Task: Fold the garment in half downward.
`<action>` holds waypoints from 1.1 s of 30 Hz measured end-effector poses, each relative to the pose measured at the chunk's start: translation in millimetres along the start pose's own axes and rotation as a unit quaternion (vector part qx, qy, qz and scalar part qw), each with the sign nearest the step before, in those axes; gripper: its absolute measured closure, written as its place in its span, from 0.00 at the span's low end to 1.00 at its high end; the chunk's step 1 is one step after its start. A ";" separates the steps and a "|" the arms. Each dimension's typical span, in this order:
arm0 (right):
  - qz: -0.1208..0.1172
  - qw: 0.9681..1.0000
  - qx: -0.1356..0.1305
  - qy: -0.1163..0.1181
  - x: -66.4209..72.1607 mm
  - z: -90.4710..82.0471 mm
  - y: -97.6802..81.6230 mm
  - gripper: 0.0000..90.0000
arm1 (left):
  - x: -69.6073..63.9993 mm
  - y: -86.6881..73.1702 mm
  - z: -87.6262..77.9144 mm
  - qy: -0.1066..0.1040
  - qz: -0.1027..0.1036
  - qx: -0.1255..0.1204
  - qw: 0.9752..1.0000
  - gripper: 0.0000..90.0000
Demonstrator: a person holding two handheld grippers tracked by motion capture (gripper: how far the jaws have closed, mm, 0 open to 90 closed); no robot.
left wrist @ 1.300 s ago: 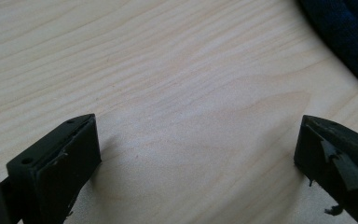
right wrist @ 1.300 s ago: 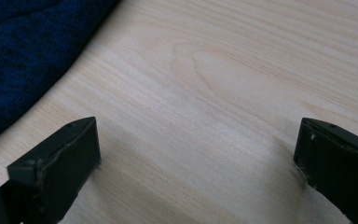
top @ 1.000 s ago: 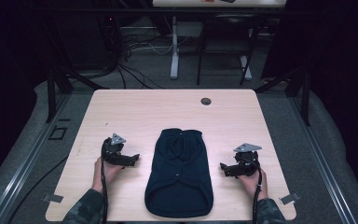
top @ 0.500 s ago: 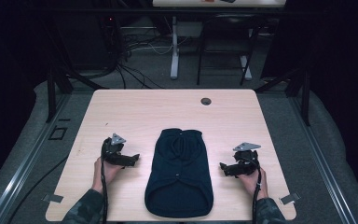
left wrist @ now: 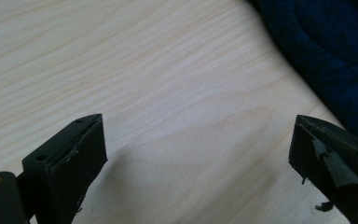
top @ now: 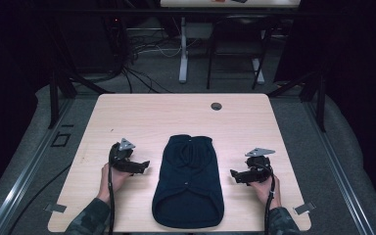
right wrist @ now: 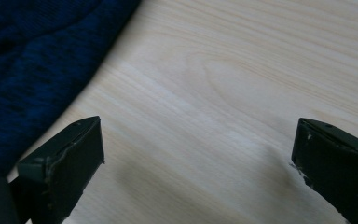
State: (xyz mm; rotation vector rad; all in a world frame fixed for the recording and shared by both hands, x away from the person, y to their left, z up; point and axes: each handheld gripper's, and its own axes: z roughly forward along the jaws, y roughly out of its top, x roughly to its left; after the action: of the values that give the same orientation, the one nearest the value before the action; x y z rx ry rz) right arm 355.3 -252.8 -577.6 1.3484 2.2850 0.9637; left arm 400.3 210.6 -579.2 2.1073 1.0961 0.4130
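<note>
Item: dark blue garment (top: pixel 188 182), knitted, lying flat near the middle of the table (top: pixel 166 112), towards the person's edge, its wider rounded end nearest the person and its narrower end pointing away. Surface: pale wood-grain table, with a small round hole (top: pixel 216 106) near the far edge. Left gripper (top: pixel 142 167): held in the left hand (top: pixel 111 177), resting low over the table just left of the garment, jaws pointing towards it but apart from it; jaws spread wide, having just eased slightly inward, with bare wood between them. In the left gripper view the garment (left wrist: pixel 326 56) lies at the upper right, its edge close by the right-hand jaw, contact not certain. Right gripper (top: pixel 236 175): held in the right hand (top: pixel 264 188), just right of the garment, jaws pointing towards it; released, jaws wide apart, nothing between them. In the right gripper view the garment (right wrist: pixel 42 56) takes the upper left, its edge near the left-hand jaw. Both sleeves camouflage-patterned. Cables trail from each gripper towards the person.
</note>
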 end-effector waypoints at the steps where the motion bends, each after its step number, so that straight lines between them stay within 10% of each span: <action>1: 0.003 1.000 0.001 0.006 1.3 -0.6 1.1 0.03 | 0.0 0.0 0.0 0.000 0.000 0.000 1.000 0.05; 15: -0.011 0.999 -0.008 0.039 26.8 -2.5 23.8 0.02 | -13.8 25.8 8.4 -0.034 0.012 -0.003 0.999 0.01; 33: -0.023 0.997 0.001 0.069 26.4 29.7 79.9 0.00 | -13.4 70.5 35.0 -0.066 0.001 0.008 0.998 0.00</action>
State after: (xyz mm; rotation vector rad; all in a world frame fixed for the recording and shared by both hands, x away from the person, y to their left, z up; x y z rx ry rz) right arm 410.5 -192.4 -542.4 1.2605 2.4063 1.0698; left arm 453.0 157.1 -552.2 2.1179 1.0226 0.2625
